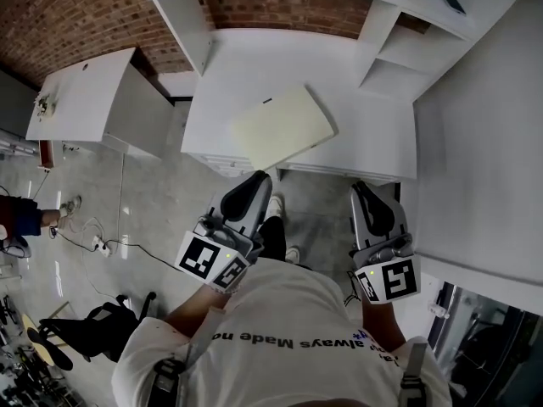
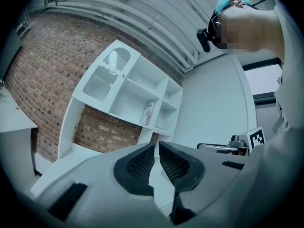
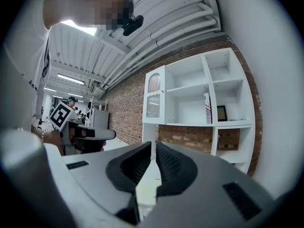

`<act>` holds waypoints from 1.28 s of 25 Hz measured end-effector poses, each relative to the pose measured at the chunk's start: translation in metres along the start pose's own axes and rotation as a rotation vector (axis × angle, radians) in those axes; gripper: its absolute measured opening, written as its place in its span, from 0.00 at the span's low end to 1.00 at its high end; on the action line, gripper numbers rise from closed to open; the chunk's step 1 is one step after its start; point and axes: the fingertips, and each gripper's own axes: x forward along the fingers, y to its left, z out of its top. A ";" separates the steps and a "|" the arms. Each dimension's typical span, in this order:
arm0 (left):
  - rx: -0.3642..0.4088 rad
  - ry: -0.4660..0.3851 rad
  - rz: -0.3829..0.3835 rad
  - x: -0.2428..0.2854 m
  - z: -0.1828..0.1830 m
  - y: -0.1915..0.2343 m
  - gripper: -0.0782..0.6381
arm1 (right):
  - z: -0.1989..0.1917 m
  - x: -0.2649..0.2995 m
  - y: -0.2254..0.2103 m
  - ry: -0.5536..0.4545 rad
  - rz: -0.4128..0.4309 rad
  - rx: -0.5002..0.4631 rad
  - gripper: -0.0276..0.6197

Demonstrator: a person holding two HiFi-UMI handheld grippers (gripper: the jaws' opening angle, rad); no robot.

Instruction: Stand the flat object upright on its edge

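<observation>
A pale yellow flat rectangular object point(image 1: 282, 125) lies flat on the white table point(image 1: 373, 134), skewed, near the front edge. My left gripper point(image 1: 257, 179) hangs just in front of the table's near edge, below the object, shut and holding nothing. My right gripper point(image 1: 361, 188) is level with it further right, also shut and empty. In the left gripper view the jaws point(image 2: 157, 151) meet with nothing between them and point up at the shelves. The right gripper view shows its jaws point(image 3: 153, 150) closed the same way. The flat object is not recognisable in either gripper view.
A white shelving unit point(image 1: 399, 32) stands at the back of the table against a brick wall point(image 1: 76, 15). A white cabinet point(image 1: 85, 100) stands to the left, a white wall point(image 1: 492, 142) to the right. Cables point(image 1: 102, 244) and a black stand point(image 1: 93, 329) lie on the floor at left.
</observation>
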 end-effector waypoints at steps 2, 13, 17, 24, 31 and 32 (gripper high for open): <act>-0.005 0.005 0.001 0.014 0.005 0.018 0.16 | 0.001 0.023 -0.007 0.003 0.000 -0.002 0.10; -0.009 0.009 -0.010 0.087 0.042 0.124 0.16 | 0.020 0.153 -0.038 0.000 -0.005 -0.034 0.10; -0.014 0.010 -0.022 0.109 0.048 0.151 0.16 | 0.022 0.187 -0.048 -0.002 -0.009 -0.043 0.10; -0.017 0.012 -0.030 0.133 0.051 0.174 0.16 | 0.021 0.217 -0.057 -0.003 -0.008 -0.063 0.10; -0.022 0.011 -0.033 0.155 0.051 0.173 0.16 | 0.024 0.225 -0.078 -0.016 -0.008 -0.095 0.10; -0.022 0.008 -0.032 0.158 0.051 0.171 0.16 | 0.025 0.225 -0.081 -0.022 -0.007 -0.097 0.10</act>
